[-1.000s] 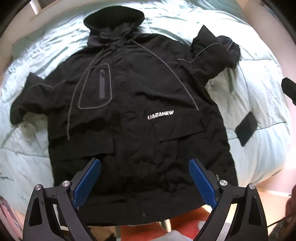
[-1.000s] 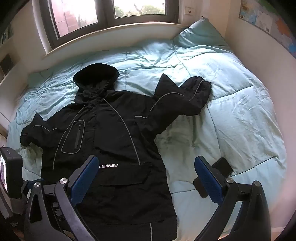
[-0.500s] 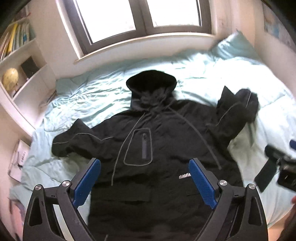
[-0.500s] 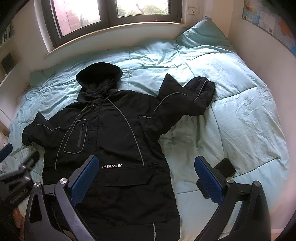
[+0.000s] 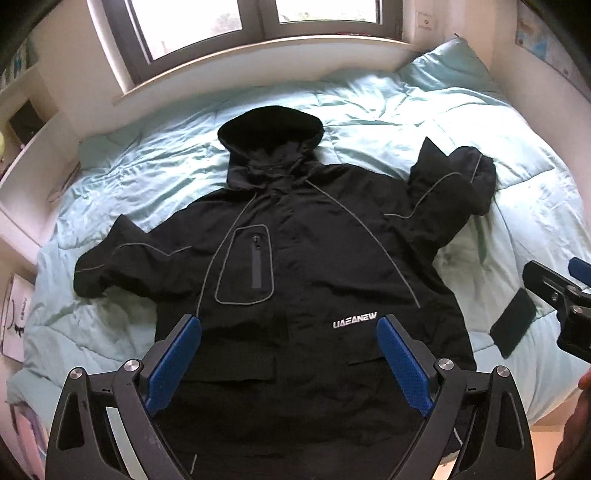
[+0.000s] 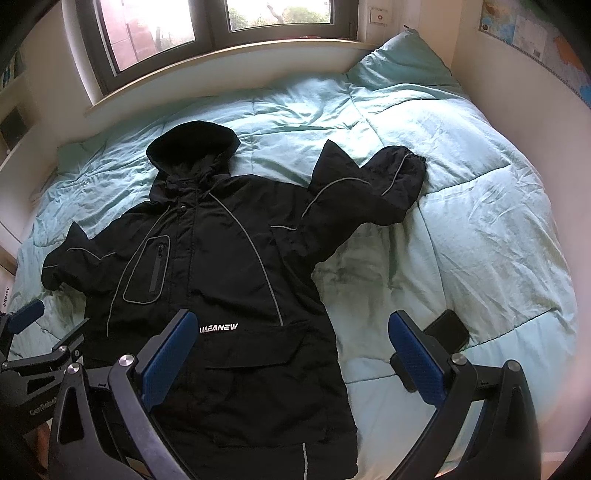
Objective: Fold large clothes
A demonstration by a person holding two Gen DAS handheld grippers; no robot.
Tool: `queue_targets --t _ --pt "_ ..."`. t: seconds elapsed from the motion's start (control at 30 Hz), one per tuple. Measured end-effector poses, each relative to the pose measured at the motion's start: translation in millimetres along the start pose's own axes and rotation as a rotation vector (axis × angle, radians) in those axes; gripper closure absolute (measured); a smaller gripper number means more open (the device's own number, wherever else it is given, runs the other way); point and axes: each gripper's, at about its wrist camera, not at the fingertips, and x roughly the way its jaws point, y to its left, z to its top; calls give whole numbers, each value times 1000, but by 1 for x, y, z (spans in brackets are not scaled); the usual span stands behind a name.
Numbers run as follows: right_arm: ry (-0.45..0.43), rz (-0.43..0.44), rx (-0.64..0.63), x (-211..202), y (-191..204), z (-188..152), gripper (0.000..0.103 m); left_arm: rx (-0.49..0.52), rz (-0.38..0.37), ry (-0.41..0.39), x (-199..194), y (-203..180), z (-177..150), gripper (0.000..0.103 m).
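Jacket: black hooded jacket point(image 5: 295, 266) lying front-up and unfolded on the bed, mid-mattress, toward the foot edge.
Long axis: runs head to foot of the bed; hood point(image 5: 269, 129) points to the window wall, hem at the foot edge.
Sleeves: both crumpled and bent back; one sleeve point(image 6: 365, 192) reaches toward the wall side of the bed.
Left gripper point(image 5: 289, 362): jaws spread wide, holding nothing, above the jacket's lower front.
Right gripper point(image 6: 291, 358): jaws spread wide, empty, above the jacket's hem-side edge and bare duvet.
Left view only: all of the black phone point(image 5: 513, 321) near the foot edge.
Right view only: wall map point(image 6: 546, 40).
Surface: light teal duvet point(image 6: 461, 206), wrinkled; pillow point(image 6: 399, 62) at the head corner.
Room: window point(image 5: 258, 22) with deep sill behind the bed.
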Motion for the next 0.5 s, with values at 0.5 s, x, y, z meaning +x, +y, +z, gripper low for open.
queue_targets --t 0.5 --pt "-17 -25 -38 8 3 12 0 -81 0 -165 -26 31 21 7"
